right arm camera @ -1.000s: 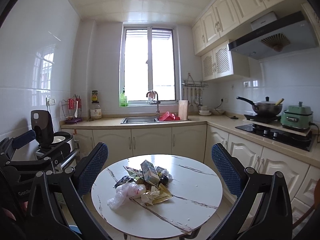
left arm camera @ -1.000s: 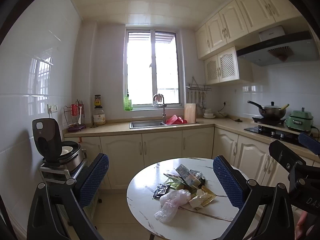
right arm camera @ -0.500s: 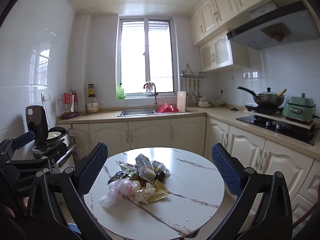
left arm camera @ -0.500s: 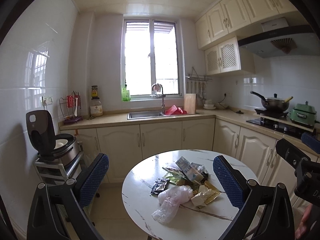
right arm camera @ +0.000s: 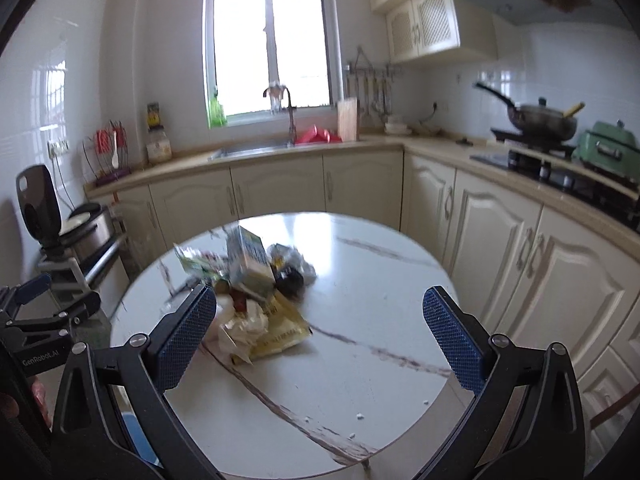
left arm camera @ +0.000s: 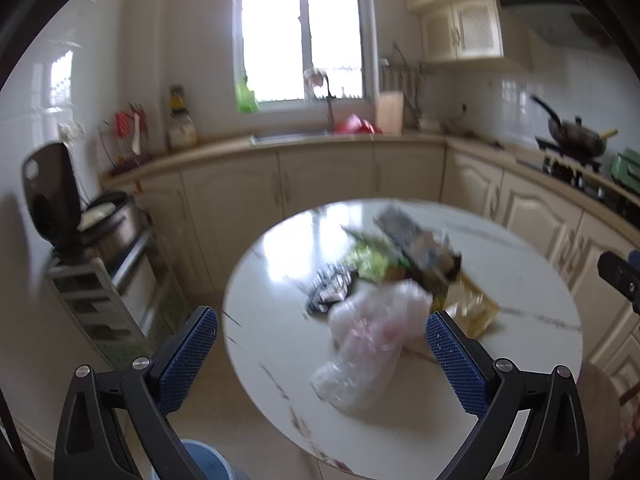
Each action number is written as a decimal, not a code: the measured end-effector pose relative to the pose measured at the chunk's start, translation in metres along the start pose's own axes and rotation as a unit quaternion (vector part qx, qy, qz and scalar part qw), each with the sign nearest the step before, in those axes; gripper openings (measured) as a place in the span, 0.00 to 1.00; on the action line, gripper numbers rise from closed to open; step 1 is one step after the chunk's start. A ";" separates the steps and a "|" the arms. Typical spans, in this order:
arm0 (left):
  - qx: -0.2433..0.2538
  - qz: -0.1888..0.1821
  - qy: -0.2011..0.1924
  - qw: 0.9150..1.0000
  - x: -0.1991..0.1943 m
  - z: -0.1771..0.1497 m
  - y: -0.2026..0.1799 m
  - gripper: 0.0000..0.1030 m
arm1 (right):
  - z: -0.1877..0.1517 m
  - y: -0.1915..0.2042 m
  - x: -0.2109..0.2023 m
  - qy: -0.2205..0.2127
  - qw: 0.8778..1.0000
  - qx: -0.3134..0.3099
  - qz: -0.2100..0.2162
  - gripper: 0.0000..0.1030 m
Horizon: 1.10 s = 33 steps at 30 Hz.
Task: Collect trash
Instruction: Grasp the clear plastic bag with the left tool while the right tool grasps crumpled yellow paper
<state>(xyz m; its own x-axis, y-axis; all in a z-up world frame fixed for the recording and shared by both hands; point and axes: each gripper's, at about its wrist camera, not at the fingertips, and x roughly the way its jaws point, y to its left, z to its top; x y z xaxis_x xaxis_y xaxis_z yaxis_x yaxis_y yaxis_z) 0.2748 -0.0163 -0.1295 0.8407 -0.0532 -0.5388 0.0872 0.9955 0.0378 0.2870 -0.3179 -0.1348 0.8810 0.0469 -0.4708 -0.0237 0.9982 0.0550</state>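
Left wrist: blurred trash pile (left arm camera: 392,280)

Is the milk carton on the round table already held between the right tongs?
No, the right tongs are open and empty, and the milk carton sits in the trash pile.

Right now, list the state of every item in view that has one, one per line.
Left gripper: jaws open, empty.
Right gripper: jaws open, empty.
Clear crumpled plastic bag: lying slack on the round white marble table.
Small drink carton: tilted, leaning on the trash pile.
Yellow foil wrapper: flat, crumpled.
Black rice cooker: lid up.
Lidded dark wok: on the stove.
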 end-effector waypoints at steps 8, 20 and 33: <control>0.033 -0.003 0.082 0.996 0.101 0.000 -0.015 0.89 | -0.037 -0.007 0.072 0.094 0.995 -0.001 0.010 1.00; -0.010 -0.093 0.079 0.992 0.146 0.006 0.006 0.18 | -0.043 0.010 0.128 0.149 0.986 0.025 0.076 1.00; -0.044 -0.092 0.052 0.993 0.111 -0.023 0.068 0.19 | -0.045 0.052 0.173 0.183 0.978 0.022 0.098 0.35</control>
<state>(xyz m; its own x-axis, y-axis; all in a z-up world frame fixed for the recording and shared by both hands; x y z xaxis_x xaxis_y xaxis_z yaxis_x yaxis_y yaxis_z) 0.3617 0.0474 -0.2063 0.7543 -0.2314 -0.6144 0.1843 0.9728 -0.1402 0.4167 -0.2565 -0.2533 0.6329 0.2554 -0.7309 -0.1472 0.9665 0.2102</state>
